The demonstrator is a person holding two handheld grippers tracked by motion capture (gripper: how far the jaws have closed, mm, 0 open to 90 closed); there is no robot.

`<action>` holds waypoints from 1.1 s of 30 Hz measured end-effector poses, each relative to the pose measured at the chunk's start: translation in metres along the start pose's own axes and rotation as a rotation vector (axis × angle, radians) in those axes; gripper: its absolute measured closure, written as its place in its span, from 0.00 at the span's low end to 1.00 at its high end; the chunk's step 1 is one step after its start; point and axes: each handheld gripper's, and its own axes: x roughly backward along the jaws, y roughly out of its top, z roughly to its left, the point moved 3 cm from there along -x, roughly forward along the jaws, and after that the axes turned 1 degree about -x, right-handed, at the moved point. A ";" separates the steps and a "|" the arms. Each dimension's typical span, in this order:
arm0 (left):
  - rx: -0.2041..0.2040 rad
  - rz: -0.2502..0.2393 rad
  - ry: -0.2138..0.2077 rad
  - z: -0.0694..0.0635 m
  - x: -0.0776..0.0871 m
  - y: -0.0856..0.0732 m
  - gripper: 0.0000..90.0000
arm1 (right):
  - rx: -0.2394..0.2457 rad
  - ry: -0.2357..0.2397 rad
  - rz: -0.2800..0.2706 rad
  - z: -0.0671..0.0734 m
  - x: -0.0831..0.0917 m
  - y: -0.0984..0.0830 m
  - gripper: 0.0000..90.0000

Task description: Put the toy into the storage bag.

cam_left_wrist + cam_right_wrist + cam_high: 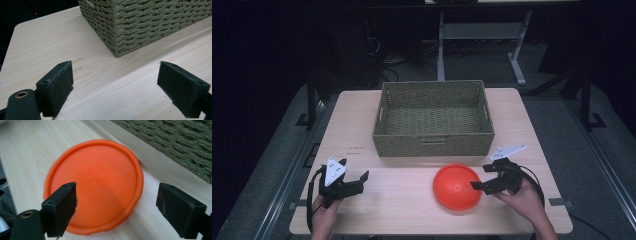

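Your right gripper point(482, 176), jaws spread, nears orange plate point(457, 186); left gripper point(353, 178) gapes, idle. Likely next: clamp rim, lift toward far basket point(433, 145).

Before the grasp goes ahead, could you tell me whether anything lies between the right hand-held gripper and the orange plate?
Nothing visible does. The right hand-held gripper sits open at the orange plate's right edge, with bare wooden table around it. The woven basket stands behind the plate, not between them.

Smooth orange plastic plate point(457, 187), rough woven fibre basket point(433, 120), pale matt wood-grain table point(402, 200), matt black padded fingers point(183, 87)
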 end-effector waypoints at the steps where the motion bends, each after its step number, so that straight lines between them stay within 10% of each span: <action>1: -0.001 -0.004 -0.001 0.000 0.000 0.000 0.14 | -0.005 -0.006 0.004 -0.002 -0.002 0.000 0.19; 33: -0.010 0.005 0.003 -0.001 -0.002 0.000 0.14 | -0.074 -0.025 0.045 -0.015 -0.026 -0.015 0.57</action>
